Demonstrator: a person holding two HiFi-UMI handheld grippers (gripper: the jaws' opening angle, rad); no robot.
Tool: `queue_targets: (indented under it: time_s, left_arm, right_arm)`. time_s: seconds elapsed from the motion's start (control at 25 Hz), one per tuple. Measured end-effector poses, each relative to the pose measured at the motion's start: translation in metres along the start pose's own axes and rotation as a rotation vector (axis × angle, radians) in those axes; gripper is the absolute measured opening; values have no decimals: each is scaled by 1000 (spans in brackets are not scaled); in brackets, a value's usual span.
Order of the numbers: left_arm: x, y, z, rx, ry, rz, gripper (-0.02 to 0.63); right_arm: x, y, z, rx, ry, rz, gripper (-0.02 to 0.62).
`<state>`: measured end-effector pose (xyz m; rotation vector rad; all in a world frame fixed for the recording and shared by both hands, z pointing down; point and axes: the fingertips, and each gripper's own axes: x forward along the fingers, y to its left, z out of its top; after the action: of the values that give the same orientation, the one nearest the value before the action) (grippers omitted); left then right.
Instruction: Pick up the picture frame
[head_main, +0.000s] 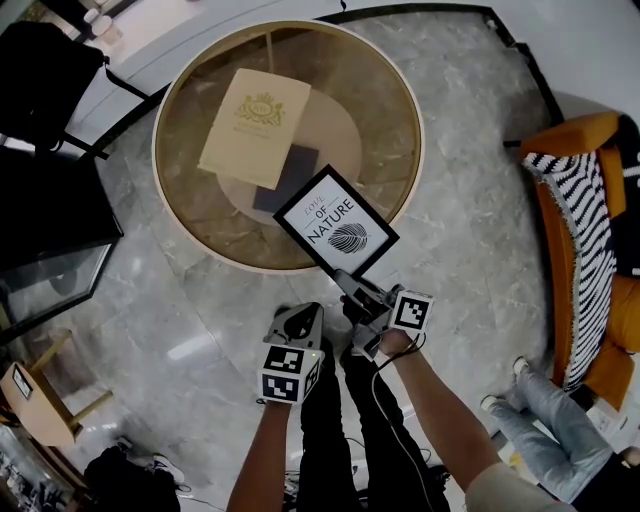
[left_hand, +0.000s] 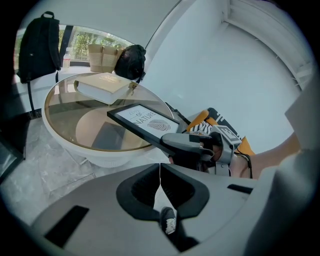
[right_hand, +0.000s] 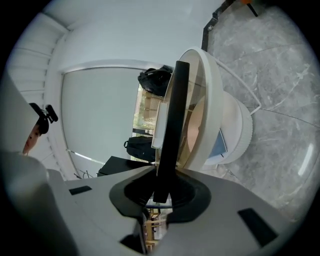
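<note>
The picture frame (head_main: 335, 223), black-edged with a white print of a leaf, hangs tilted over the near rim of the round glass-topped table (head_main: 160, 180). My right gripper (head_main: 345, 283) is shut on its lower corner. In the right gripper view the frame (right_hand: 170, 125) shows edge-on, pinched between the jaws of the right gripper (right_hand: 162, 192). My left gripper (head_main: 300, 312) stays lower left of the frame, away from it. In the left gripper view its jaws meet with nothing between them at the left gripper (left_hand: 160, 172), and the frame (left_hand: 145, 121) shows beyond.
A cream book (head_main: 255, 125) lies on the glass, with a dark slab (head_main: 285, 180) on the shelf beneath. An orange sofa with a striped throw (head_main: 575, 240) stands right. A person's legs (head_main: 540, 410) are at lower right. Black bag (head_main: 40, 80), dark cabinet (head_main: 50, 230) and wooden stool (head_main: 40, 390) stand left.
</note>
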<state>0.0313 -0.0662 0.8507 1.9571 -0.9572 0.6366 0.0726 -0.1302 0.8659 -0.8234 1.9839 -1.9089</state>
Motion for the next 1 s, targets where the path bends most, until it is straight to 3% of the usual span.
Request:
queue_targets:
  time_s: [0.32,1.0]
  left_arm:
    - [-3,-4,8,9,-1,0,21]
    - [-24,-24,34,6,-22,4,21]
  right_arm:
    - [-4,9,0,-135,29,-67,87]
    - [-20,48,13,-225,-2,-166,86]
